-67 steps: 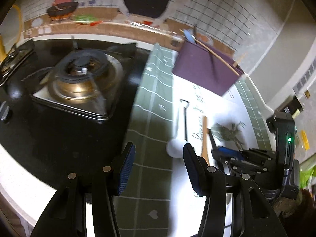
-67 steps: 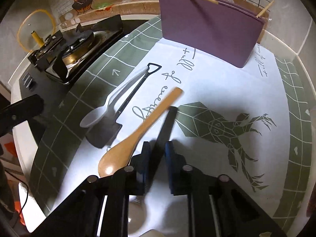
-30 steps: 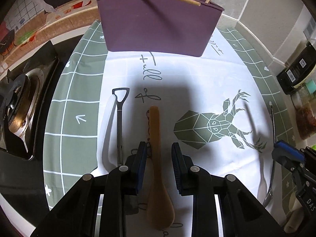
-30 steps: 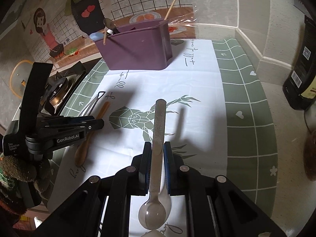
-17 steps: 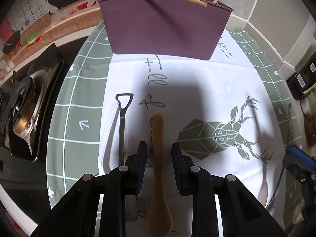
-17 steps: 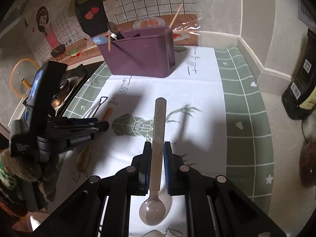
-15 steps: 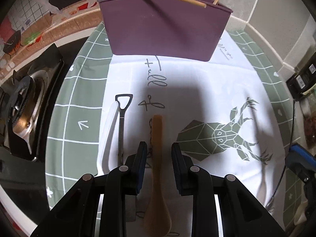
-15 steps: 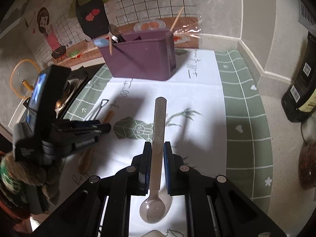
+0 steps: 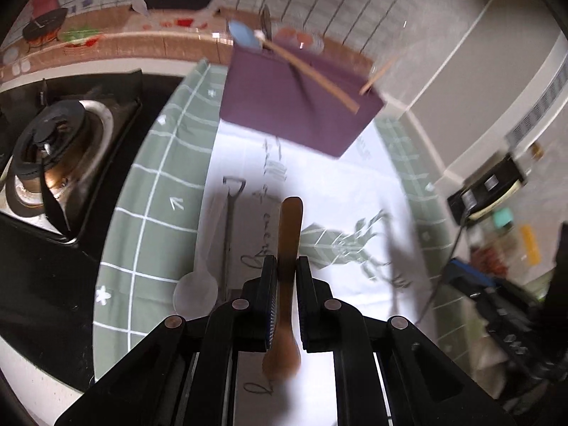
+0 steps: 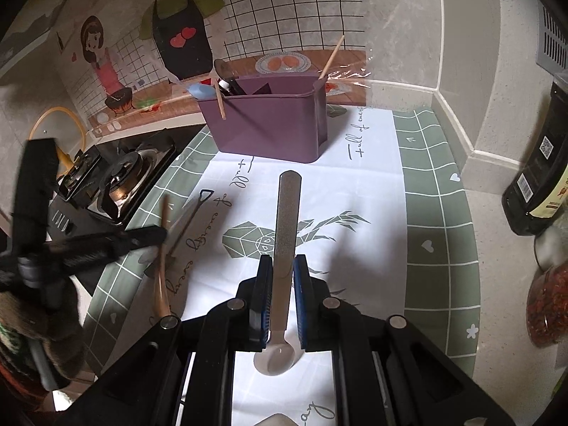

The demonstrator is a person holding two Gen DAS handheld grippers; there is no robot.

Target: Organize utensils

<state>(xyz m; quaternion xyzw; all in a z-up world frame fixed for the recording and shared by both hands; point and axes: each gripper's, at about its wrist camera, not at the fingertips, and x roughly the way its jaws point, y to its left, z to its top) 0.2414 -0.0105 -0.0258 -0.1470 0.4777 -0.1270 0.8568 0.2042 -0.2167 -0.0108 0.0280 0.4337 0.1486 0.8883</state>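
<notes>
Wooden spoon (image 9: 288, 248) pinched between the pads of the left claw (image 9: 285, 277), handle pointing forward, bowl back under the claw body, lifted off the mat (image 9: 156, 191). Metal spoon (image 10: 284, 241) clamped the same way in the right claw (image 10: 282, 277), flat handle straight ahead, bowl tucked back between the arms.

Straight ahead of both claws, well apart: purple caddy (image 10: 269, 124) standing upright on the mat. Sticking out of its top: a blue spoon (image 10: 200, 90), a dark ladle (image 10: 223, 71), a long wooden chopstick (image 9: 312, 71) lying slantwise across the rim, and a second stick (image 10: 332, 55) at the far corner. Inner dividers only partly visible; which slot holds what, cannot tell.

Just left of the left claw, flat on the mat: a white plastic spoon (image 9: 198, 280) and beside it a black shovel-handled spoon (image 9: 230, 220), lying close and parallel.

Mat green-checked with a white middle panel, script lettering and a deer print (image 10: 284, 238). Farther left, a gas burner (image 9: 53, 145) on a black hob. Cartoon cooking sticker (image 10: 177, 28) on the tiled back wall. Off to the right of the right claw, a dark bottle (image 10: 539, 184) and a jar of red stuff (image 10: 550, 305) on the counter.
</notes>
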